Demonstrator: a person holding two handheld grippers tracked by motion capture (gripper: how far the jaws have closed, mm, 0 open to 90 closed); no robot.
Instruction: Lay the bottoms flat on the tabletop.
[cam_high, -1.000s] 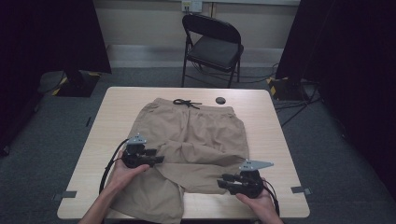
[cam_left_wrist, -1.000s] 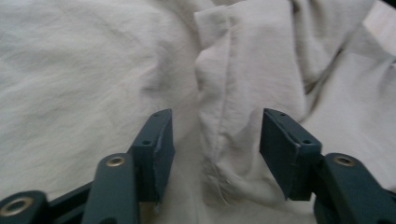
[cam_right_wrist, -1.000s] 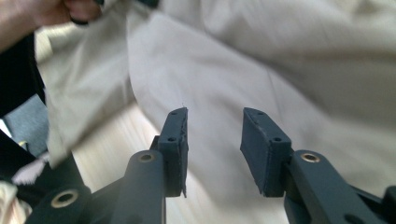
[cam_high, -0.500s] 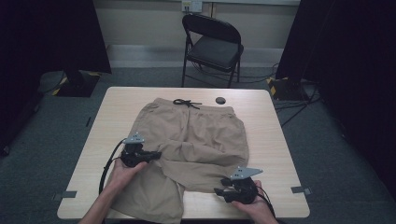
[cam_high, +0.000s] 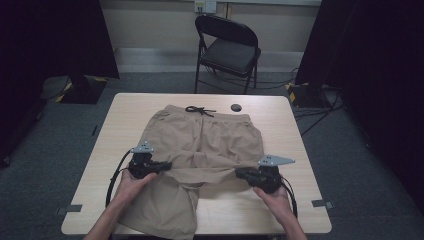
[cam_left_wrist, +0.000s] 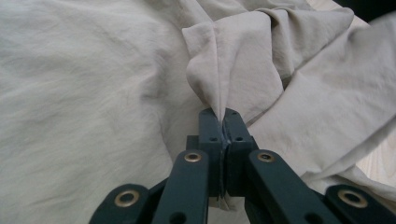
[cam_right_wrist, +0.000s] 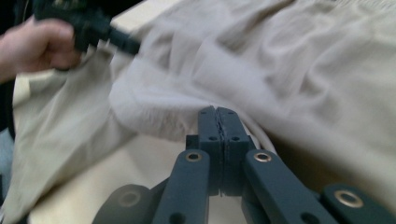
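Tan shorts (cam_high: 200, 150) lie spread on the tabletop (cam_high: 295, 145), waistband at 12 o'clock, legs toward the person. The left claw (cam_high: 167, 165) is clamped on a raised pinch of cloth at the inner edge of the left leg, the fold visibly squeezed between its jaws. The right claw (cam_high: 240, 173), at 4 o'clock, has just closed; its jaws meet at the hem of the right leg, which looks drawn inward, though blur hides how much cloth it holds. The fold appears under way. Next, both claws likely need to lift together, keeping the cloth taut.
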